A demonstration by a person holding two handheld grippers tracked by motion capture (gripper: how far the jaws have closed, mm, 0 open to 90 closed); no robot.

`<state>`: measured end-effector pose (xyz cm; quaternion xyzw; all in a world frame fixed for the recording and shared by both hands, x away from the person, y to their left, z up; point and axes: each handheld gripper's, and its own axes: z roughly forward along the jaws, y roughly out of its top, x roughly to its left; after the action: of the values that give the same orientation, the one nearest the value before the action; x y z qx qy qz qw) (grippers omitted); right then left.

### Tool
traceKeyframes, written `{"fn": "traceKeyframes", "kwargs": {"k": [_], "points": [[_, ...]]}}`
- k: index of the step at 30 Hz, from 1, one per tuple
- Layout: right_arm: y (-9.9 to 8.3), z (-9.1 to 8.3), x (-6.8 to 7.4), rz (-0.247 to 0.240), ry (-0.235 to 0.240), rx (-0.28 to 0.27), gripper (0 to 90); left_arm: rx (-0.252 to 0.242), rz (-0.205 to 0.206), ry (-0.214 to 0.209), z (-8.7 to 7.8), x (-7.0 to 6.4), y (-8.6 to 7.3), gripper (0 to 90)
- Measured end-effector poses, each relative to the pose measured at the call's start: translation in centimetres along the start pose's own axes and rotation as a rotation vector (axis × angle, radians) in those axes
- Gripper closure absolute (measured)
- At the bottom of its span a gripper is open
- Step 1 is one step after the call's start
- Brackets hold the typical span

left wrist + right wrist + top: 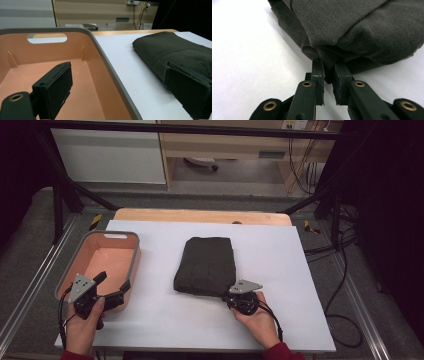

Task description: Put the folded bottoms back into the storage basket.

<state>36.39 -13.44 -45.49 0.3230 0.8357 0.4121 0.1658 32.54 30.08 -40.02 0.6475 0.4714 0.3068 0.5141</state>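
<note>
R gripper (328, 82) pinched on near corner of folded dark cloth (206, 265), jaws almost shut w/ bit of fabric between. Cloth lies mid worktop (165, 320), not in bin. L gripper (107, 287) wide open, holds nothing, one jaw inside pink bin (131, 265), one outside, over near right wall. Tip: grab more layers before lift, else fold falls apart. Bin rim stands high, so lift cloth over. Lots of bare room between cloth & bin.

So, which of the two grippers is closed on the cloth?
The right gripper. Its jaws pinch the near corner of the dark folded cloth. The left gripper is wide open, with one jaw over the pink bin and holding nothing.
</note>
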Motion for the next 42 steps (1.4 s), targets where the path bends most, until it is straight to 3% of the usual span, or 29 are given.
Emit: {"fn": "traceKeyframes", "kwargs": {"k": [13, 30, 42], "points": [[-0.9, -2.0, 0.5, -0.026, 0.031, 0.019, 82.2, 0.004, 0.003, 0.001, -0.1, 0.0, 0.0, 8.8], [-3.9, -6.4, 1.3, -0.036, 0.057, 0.043, 82.5, 0.006, 0.003, 0.003, -0.1, -0.1, 0.0, 9.0], [-5.2, -8.0, 1.5, -0.039, 0.062, 0.056, 82.7, 0.016, 0.010, 0.001, -0.1, -0.2, 0.0, 9.0]]}}
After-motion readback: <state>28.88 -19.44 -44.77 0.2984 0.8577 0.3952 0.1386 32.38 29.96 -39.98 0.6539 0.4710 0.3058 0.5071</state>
